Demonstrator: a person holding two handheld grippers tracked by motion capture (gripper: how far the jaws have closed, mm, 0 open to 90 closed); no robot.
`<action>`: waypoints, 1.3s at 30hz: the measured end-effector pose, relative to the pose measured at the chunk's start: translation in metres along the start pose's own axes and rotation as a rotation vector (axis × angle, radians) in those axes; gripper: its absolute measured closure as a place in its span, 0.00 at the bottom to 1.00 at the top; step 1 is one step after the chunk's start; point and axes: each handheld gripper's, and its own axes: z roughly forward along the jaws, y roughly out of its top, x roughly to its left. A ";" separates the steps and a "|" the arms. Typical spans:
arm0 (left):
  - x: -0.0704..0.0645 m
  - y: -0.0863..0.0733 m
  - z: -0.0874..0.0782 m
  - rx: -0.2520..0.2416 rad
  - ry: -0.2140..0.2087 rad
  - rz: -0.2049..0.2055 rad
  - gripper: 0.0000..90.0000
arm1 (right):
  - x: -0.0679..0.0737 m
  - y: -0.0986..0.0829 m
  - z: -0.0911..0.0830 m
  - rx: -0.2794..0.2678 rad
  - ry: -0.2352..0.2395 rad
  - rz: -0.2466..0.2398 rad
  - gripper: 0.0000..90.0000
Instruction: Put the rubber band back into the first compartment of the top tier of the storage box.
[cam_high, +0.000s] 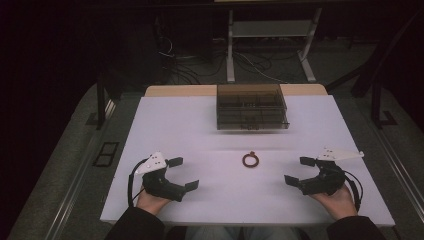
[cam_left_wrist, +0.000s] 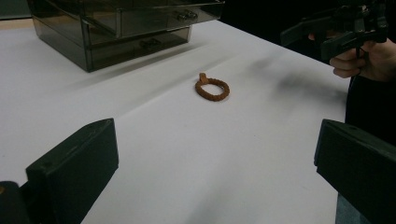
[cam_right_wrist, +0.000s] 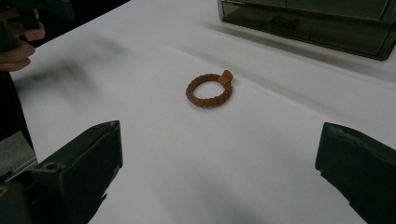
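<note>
A small brown braided ring (cam_high: 251, 160) — a bracelet or hair band by the look of it, with a little tab on one side — lies flat on the white table (cam_high: 175, 125), about midway between the two grippers and well apart from both. Behind it, toward the far edge, stands a smoky clear drawer box (cam_high: 252, 106) with its drawers shut or nearly so.

The ring looks light and soft (woven cord or leather, I would guess), so it should give a little under pressure and is unlikely to break. Lying flat, it offers little height to pinch; the likeliest hold is across one side of the braid, one jaw tip inside the loop and one outside, or else on the raised tab. It may slide on the smooth table if nudged from one side only.

The left gripper (cam_high: 181, 174) rests low near the table's near edge, its jaws spread wide and holding nothing; in the left gripper view the ring sits ahead between them, far off. The right gripper (cam_high: 300, 171) mirrors it — jaws wide apart, empty, touching nothing — with the ring ahead in its own view.
</note>
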 end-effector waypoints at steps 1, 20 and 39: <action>0.000 0.000 0.000 -0.001 0.000 0.000 0.00 | 0.000 0.000 0.000 0.002 0.000 -0.001 0.00; -0.001 -0.002 0.000 0.006 -0.005 -0.011 0.00 | 0.003 -0.002 0.000 0.018 -0.001 -0.016 0.00; -0.002 -0.004 0.003 0.018 -0.011 -0.018 0.00 | 0.012 0.007 0.008 0.096 0.028 -0.061 0.00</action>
